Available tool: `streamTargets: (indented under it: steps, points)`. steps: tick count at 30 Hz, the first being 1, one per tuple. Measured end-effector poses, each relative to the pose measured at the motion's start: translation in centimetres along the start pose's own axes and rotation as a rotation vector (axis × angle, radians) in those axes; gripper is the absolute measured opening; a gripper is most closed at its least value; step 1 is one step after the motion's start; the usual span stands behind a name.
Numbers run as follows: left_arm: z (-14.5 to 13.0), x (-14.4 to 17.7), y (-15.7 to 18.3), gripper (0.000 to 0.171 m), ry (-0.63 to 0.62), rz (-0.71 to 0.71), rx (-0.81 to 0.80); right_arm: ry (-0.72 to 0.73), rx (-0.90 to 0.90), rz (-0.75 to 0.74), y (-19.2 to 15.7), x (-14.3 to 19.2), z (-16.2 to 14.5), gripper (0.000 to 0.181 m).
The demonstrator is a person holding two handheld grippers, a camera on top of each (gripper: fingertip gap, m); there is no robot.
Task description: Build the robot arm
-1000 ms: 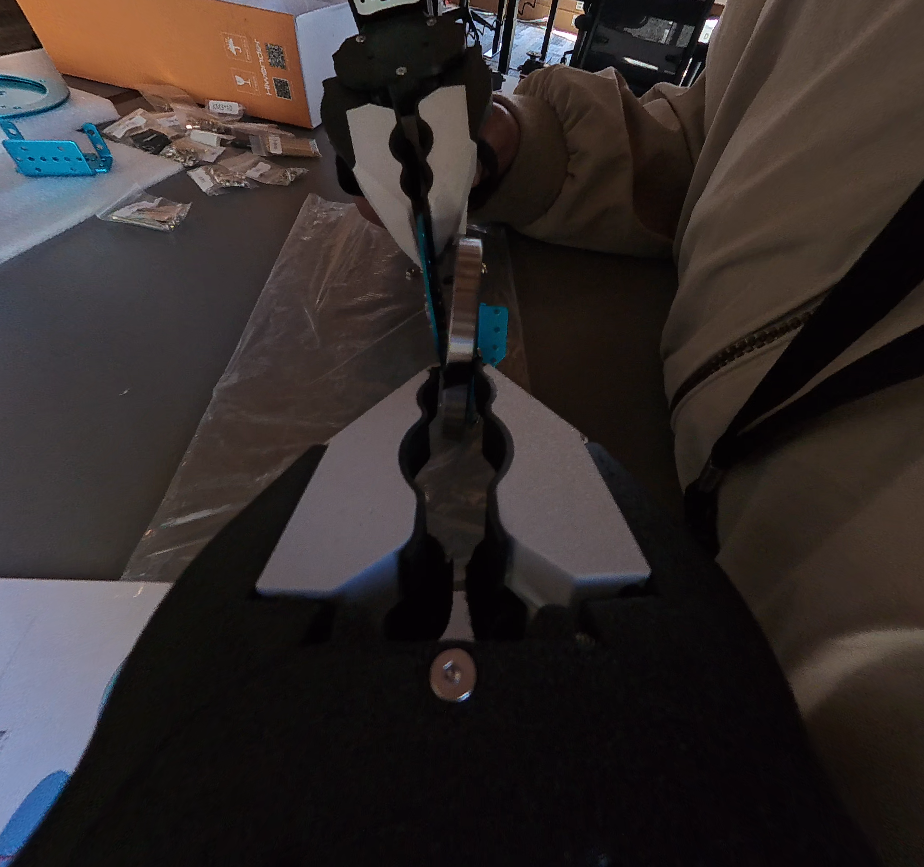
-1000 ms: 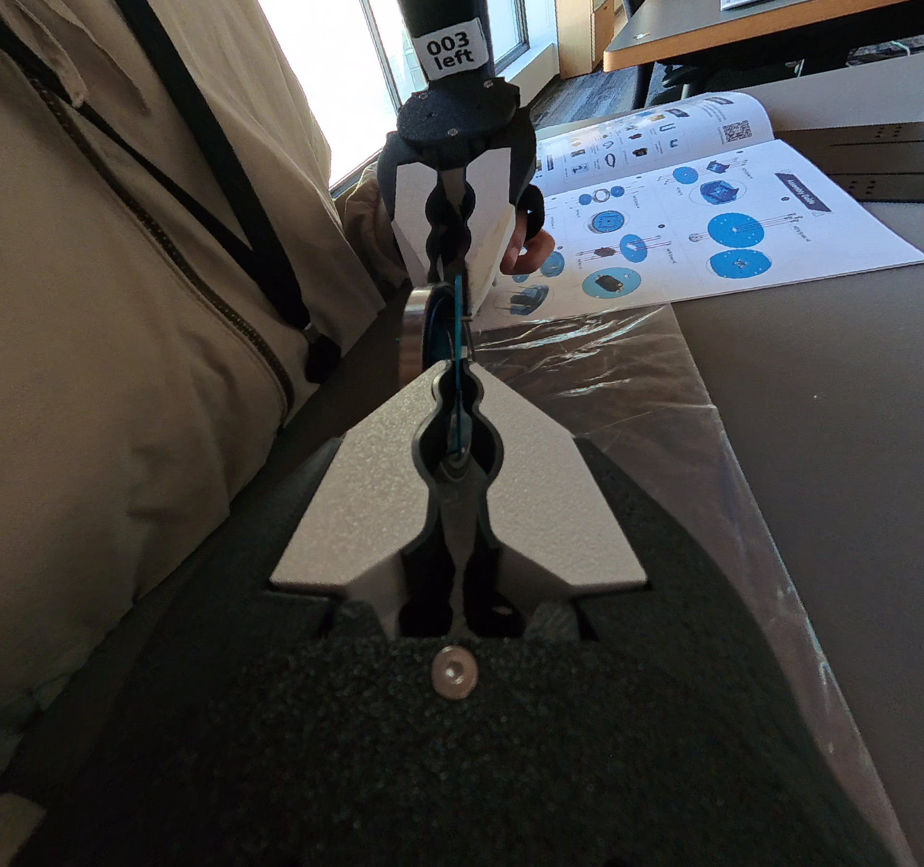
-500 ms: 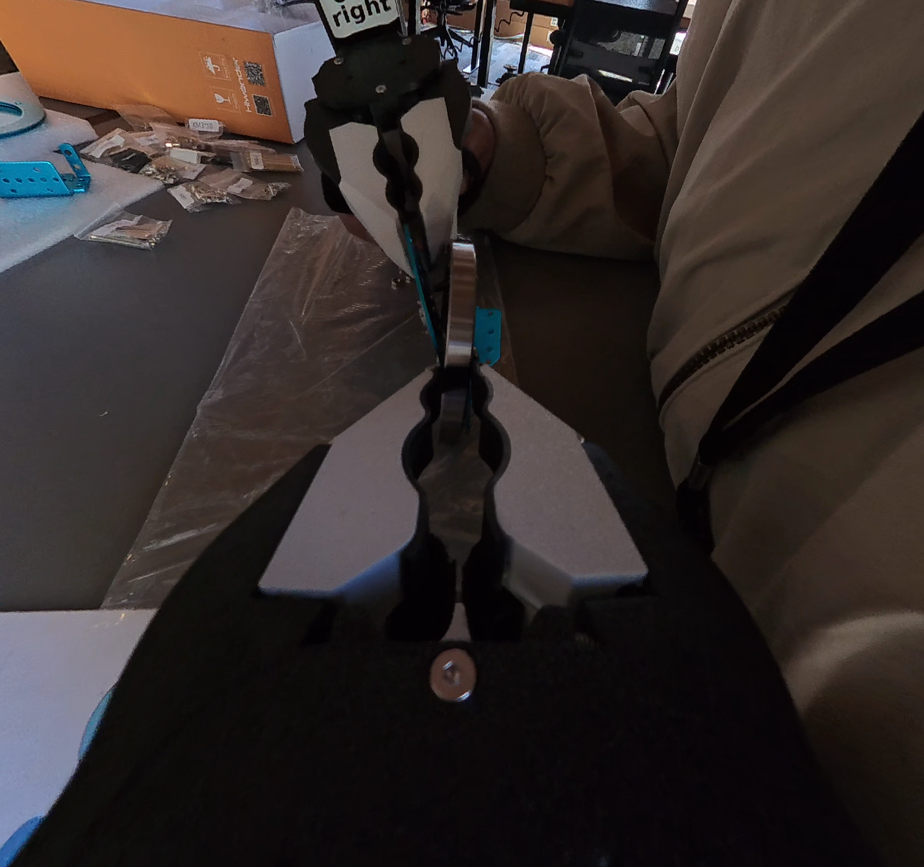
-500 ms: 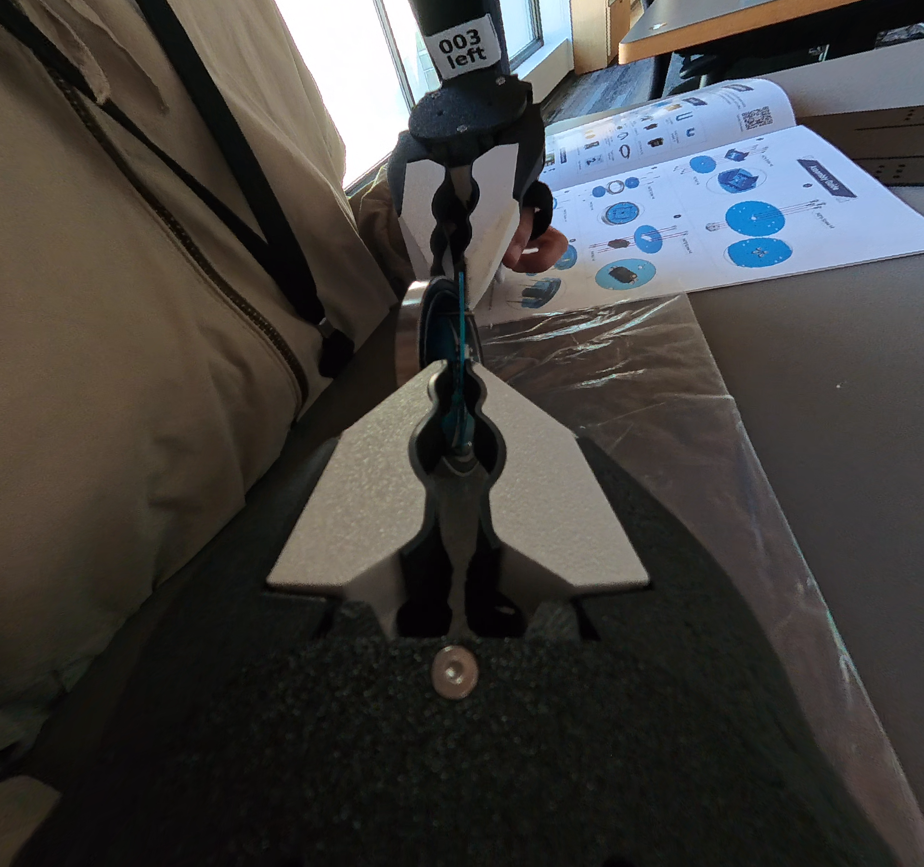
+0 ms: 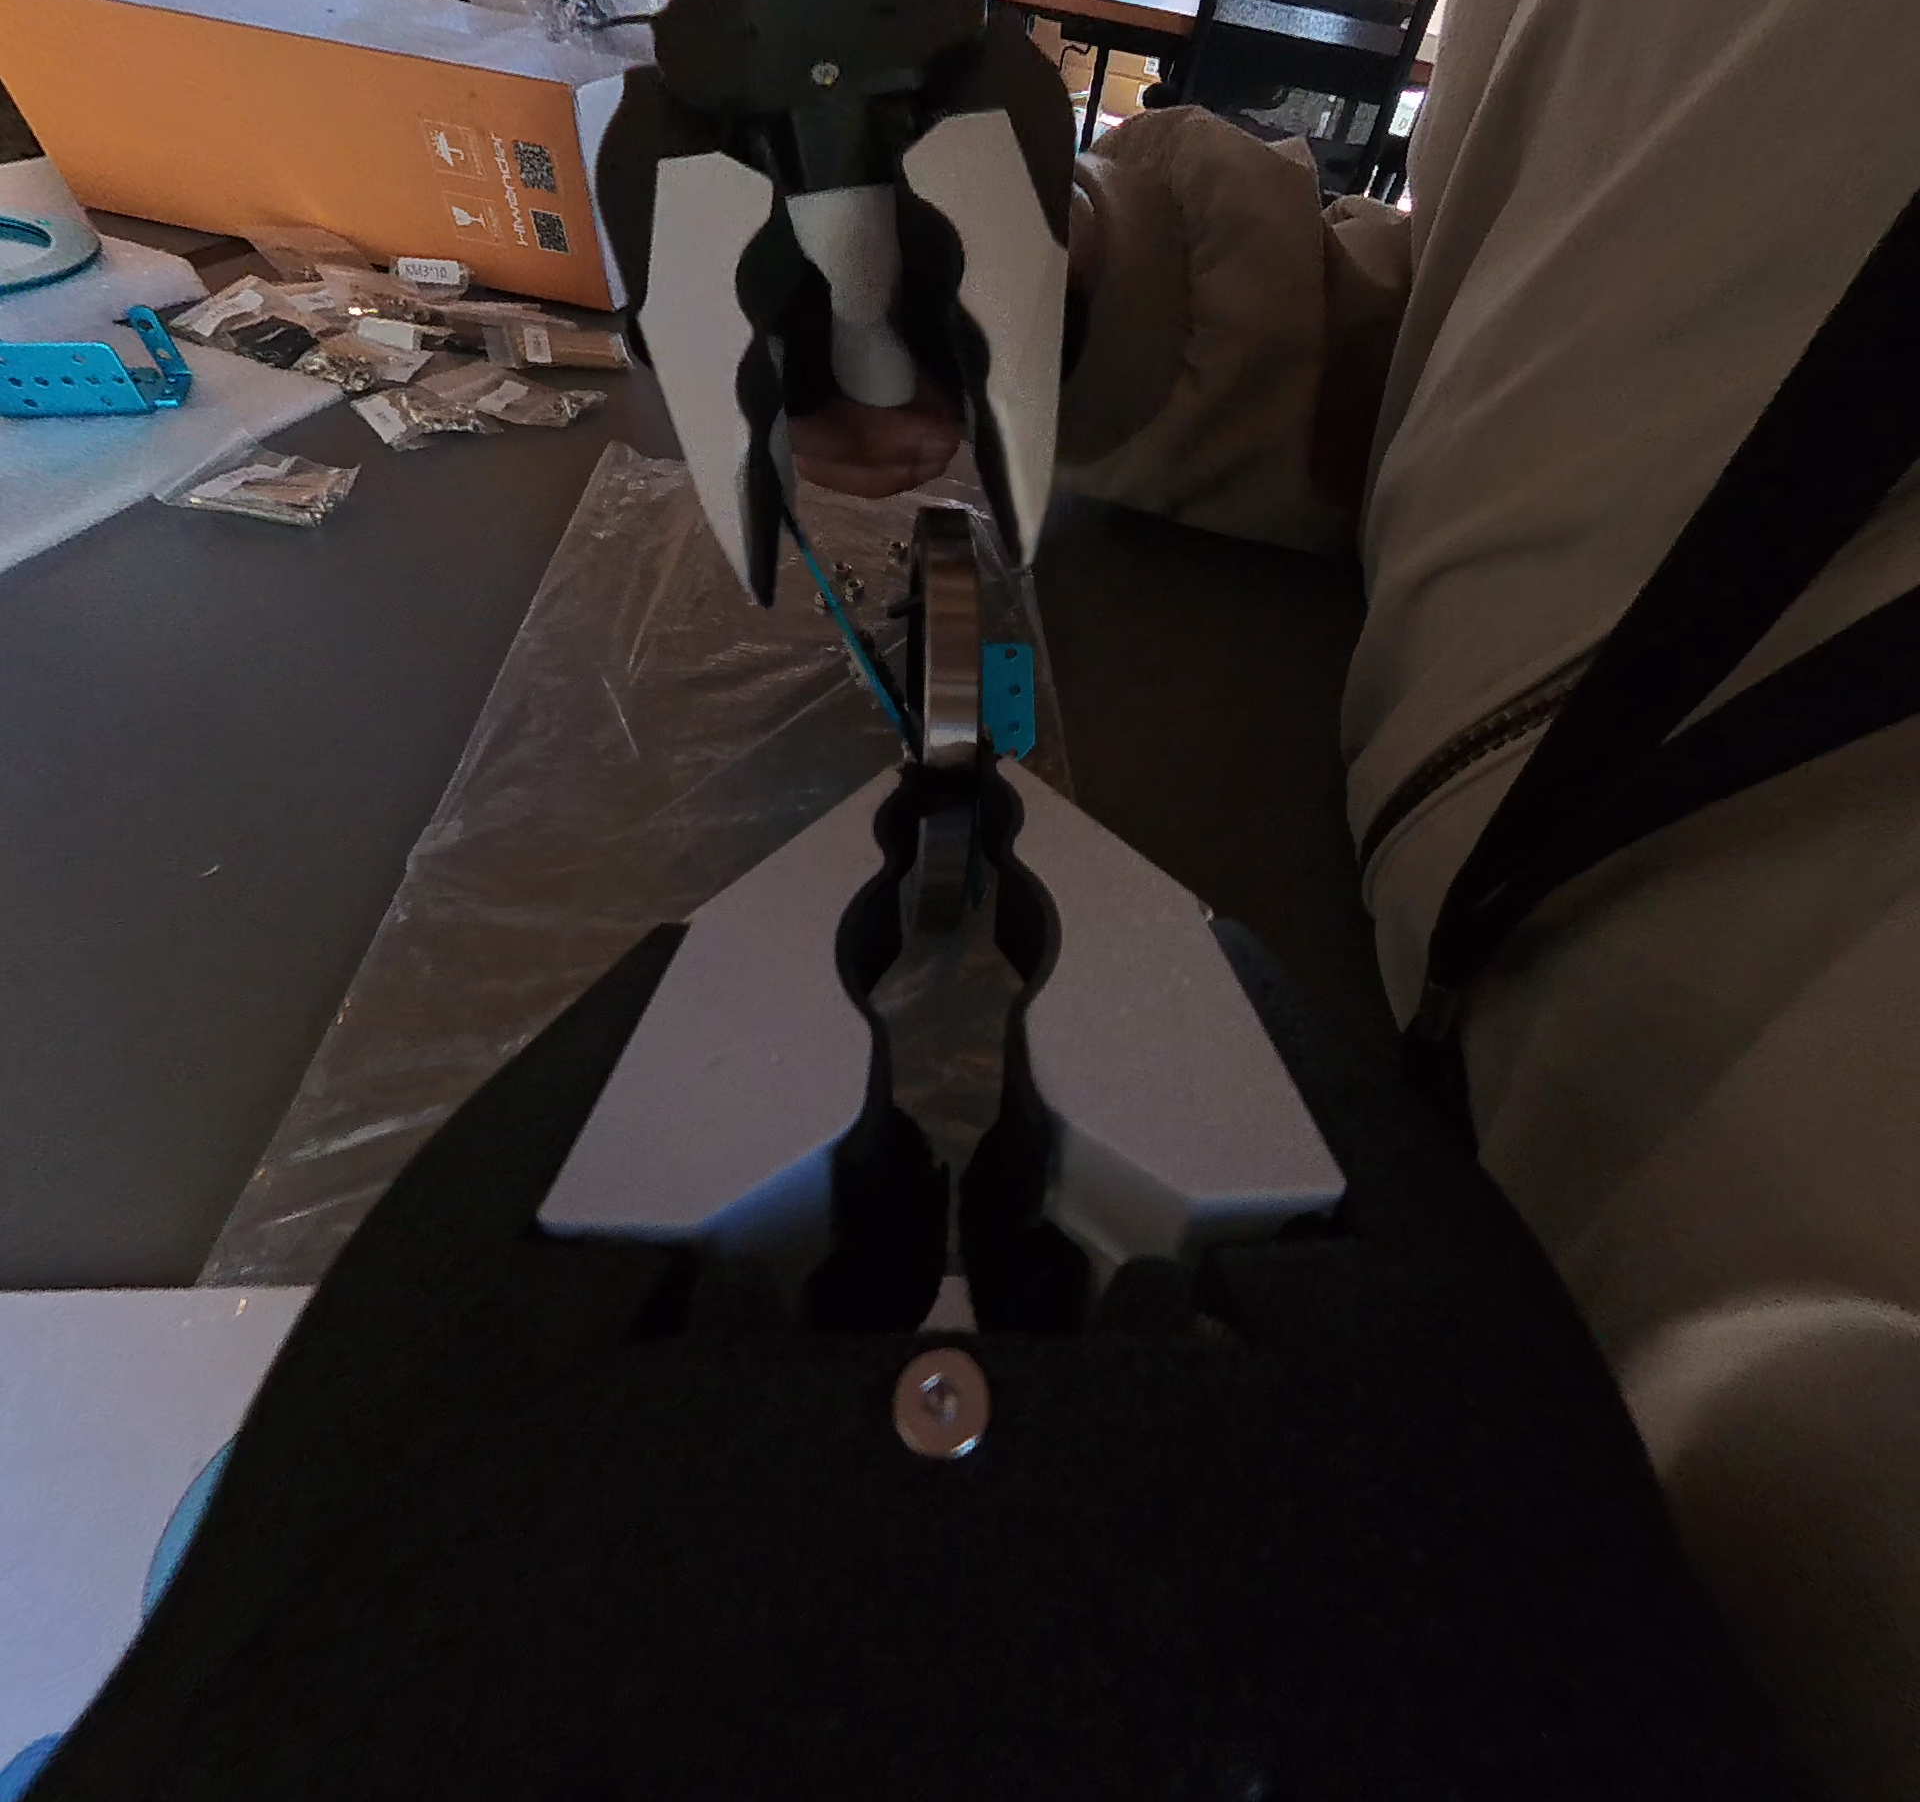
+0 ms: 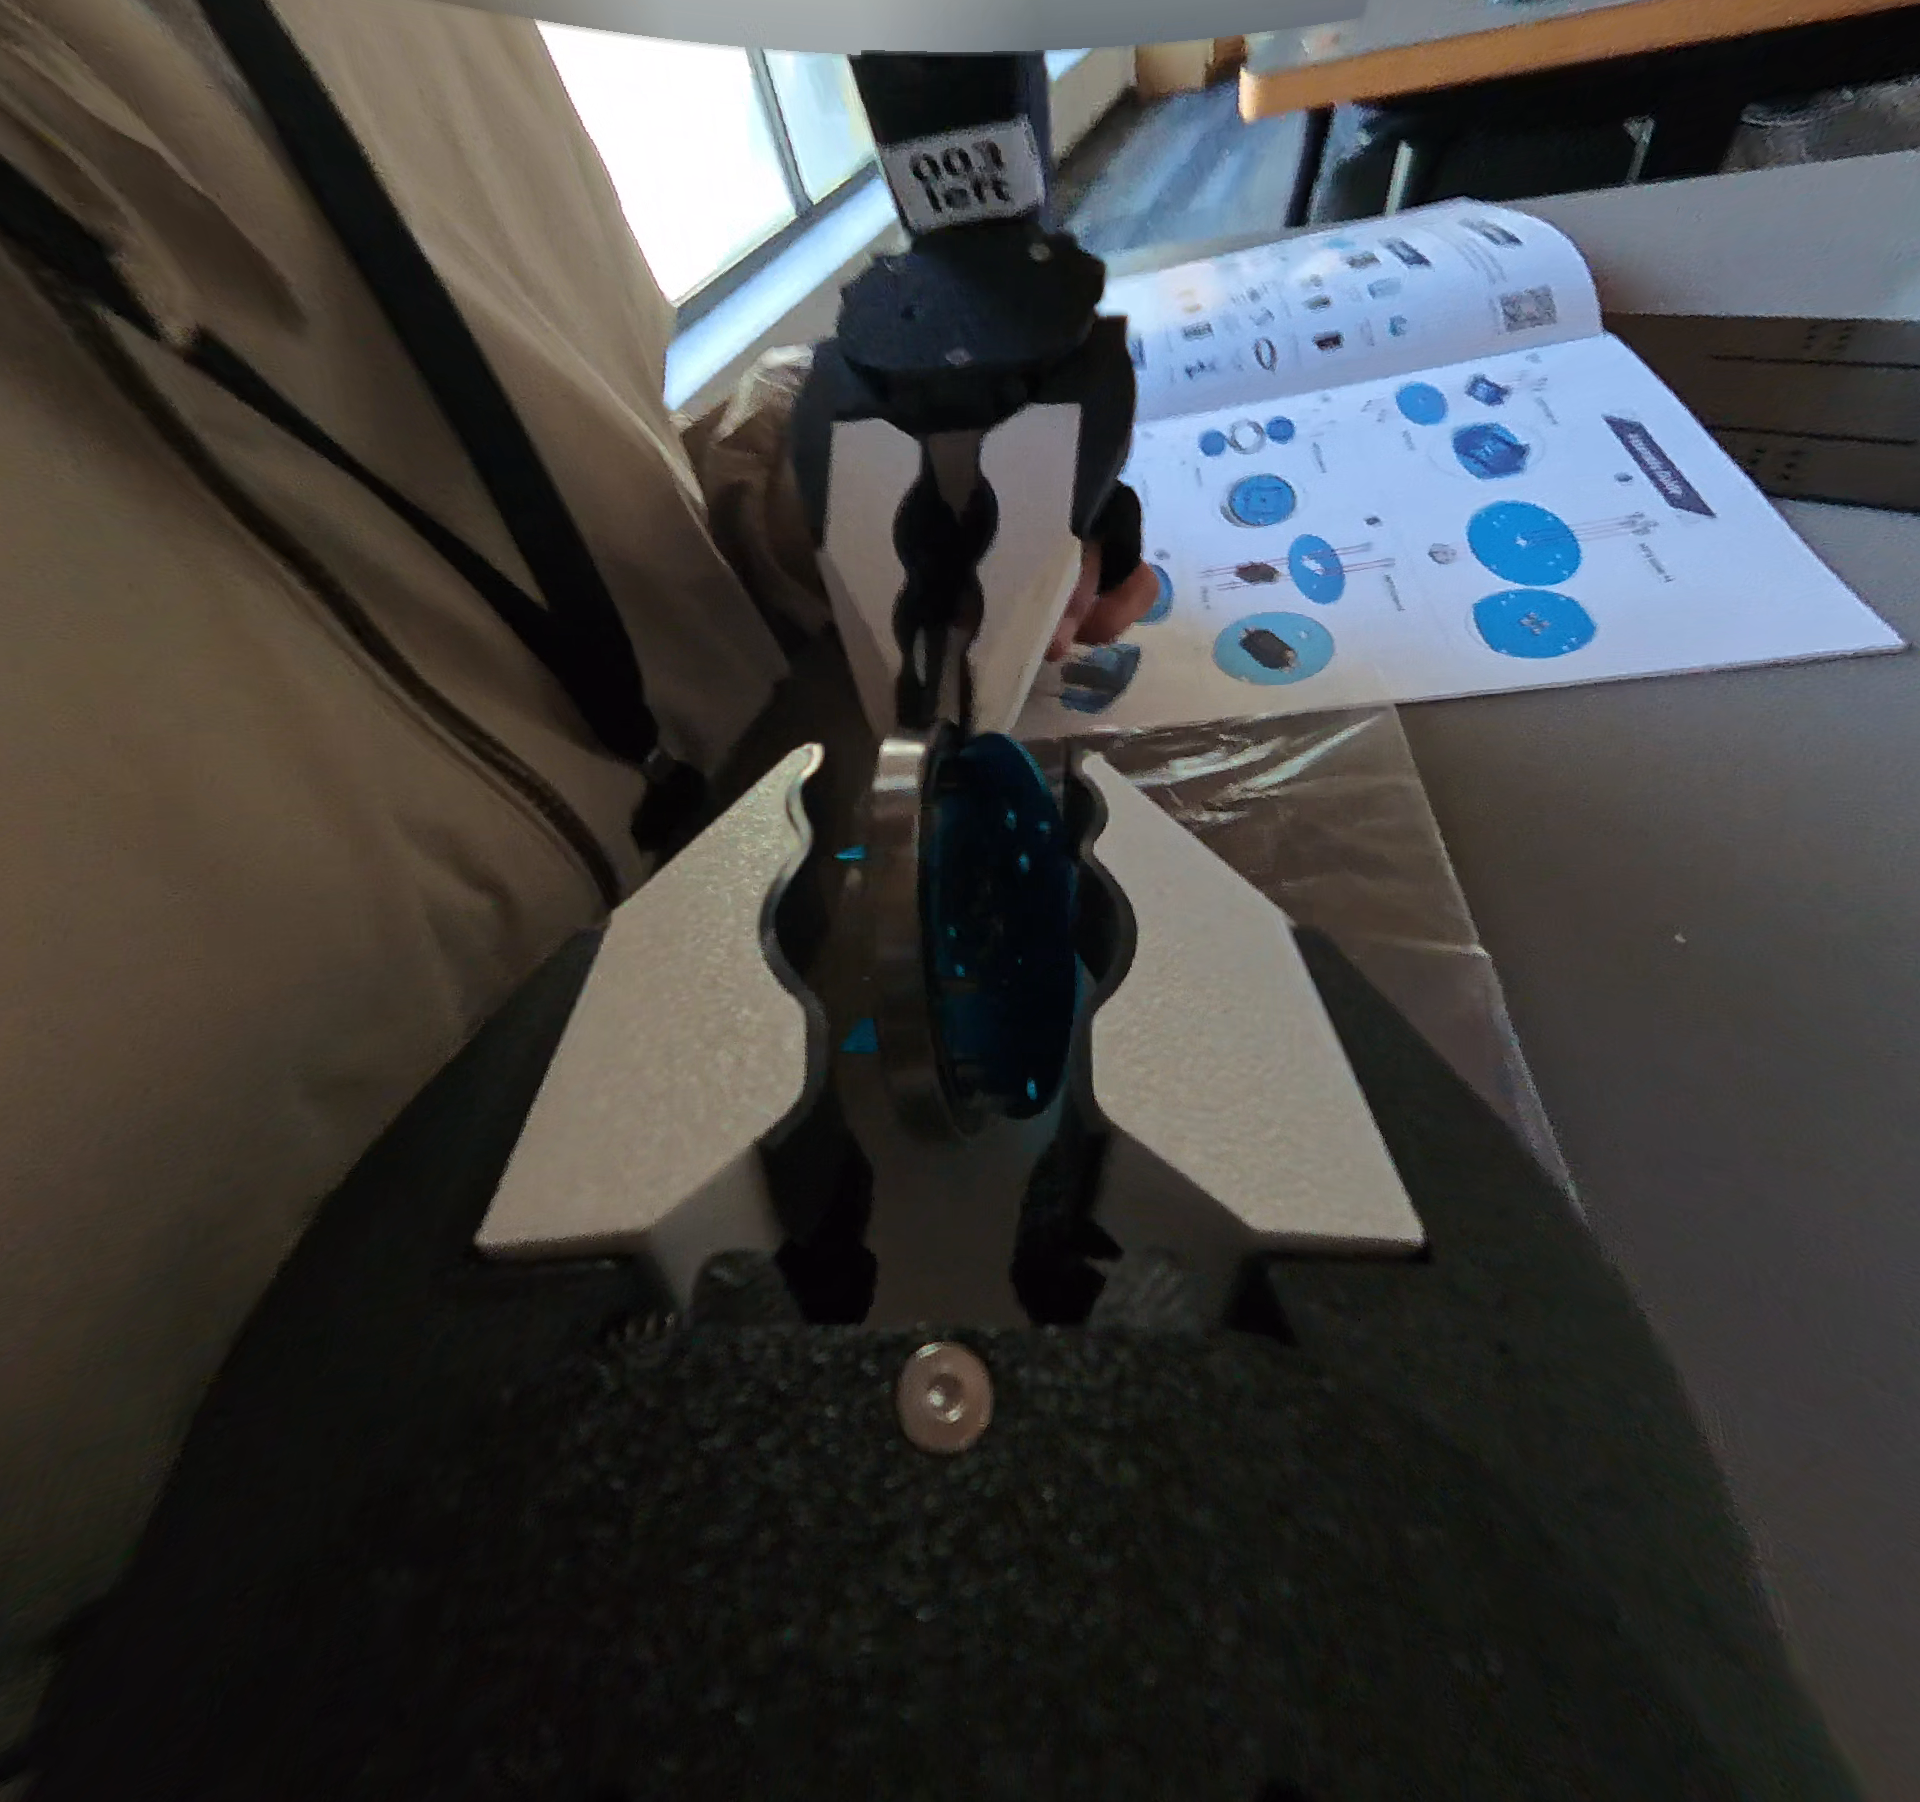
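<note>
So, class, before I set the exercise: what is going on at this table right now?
A person holds a gripper in each hand above a clear plastic sheet on a dark table. The left gripper is shut on the edge of a silver ring, with a blue disc leaning against its side. The right gripper faces it, open, its fingers either side of ring and disc. An open booklet lies beyond.

The left gripper (image 5: 943, 786) is pinched on a steel ring (image 5: 951, 646) with a blue disc (image 6: 997, 931) against it. This stack fills the gap of the spread right gripper (image 6: 945, 776), leaving thin slots either side. The person's jacket (image 5: 1621, 505) walls the left gripper's right. To its left, dark table (image 5: 208, 765) lies bare, parts bags (image 5: 416, 339) and an orange box (image 5: 281, 100) farther ahead.
</note>
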State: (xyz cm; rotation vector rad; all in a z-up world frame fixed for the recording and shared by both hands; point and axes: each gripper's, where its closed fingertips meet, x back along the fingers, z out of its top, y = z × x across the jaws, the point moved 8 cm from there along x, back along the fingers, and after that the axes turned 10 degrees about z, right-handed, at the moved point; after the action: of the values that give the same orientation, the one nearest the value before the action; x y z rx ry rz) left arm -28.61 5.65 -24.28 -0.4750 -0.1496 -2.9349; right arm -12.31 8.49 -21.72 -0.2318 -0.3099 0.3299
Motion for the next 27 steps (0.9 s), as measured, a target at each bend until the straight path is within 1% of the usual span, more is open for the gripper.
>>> streamTargets:
  steps: [1, 4, 8, 9, 10, 12, 14, 20, 27]
  points:
    - [0.0, 0.0, 0.0, 0.011, -0.001, -0.002, 0.001, -0.03, 0.003, -0.024, 0.1, -0.1, 0.0, 0.042]
    - [0.0, 0.0, 0.0, 0.011, -0.001, 0.003, 0.008, -0.078, 0.044, -0.049, -0.3, 0.0, 0.2, 0.03]
    - [0.1, -0.1, -0.1, 0.011, 0.001, -0.005, 0.012, -0.209, 0.066, -0.103, -0.6, -0.2, -0.7, 0.03]
    - [0.1, -0.1, -0.1, 0.011, 0.0, -0.004, 0.012, -0.206, 0.069, -0.105, -0.7, -0.3, -0.7, 0.029]
    - [0.1, -0.1, -0.1, 0.011, 0.0, -0.001, 0.014, -0.205, 0.072, -0.102, -0.8, -0.3, -0.7, 0.024]
    - [0.0, -0.1, -0.1, 0.012, 0.007, -0.001, 0.03, -0.207, 0.076, -0.103, -0.9, -0.2, -0.7, 0.022]
    - [0.0, -0.2, -0.1, 0.014, 0.017, 0.005, 0.049, -0.216, 0.085, -0.096, -1.1, -0.2, -0.9, 0.011]
    - [0.2, 0.1, -0.1, 0.014, 0.038, 0.006, 0.059, -0.204, 0.081, -0.093, -1.1, 0.0, -1.2, 0.01]
    - [0.0, 0.0, -0.3, 0.022, 0.001, 0.022, 0.046, -0.186, 0.064, -0.087, -0.9, 0.1, -1.3, 0.01]
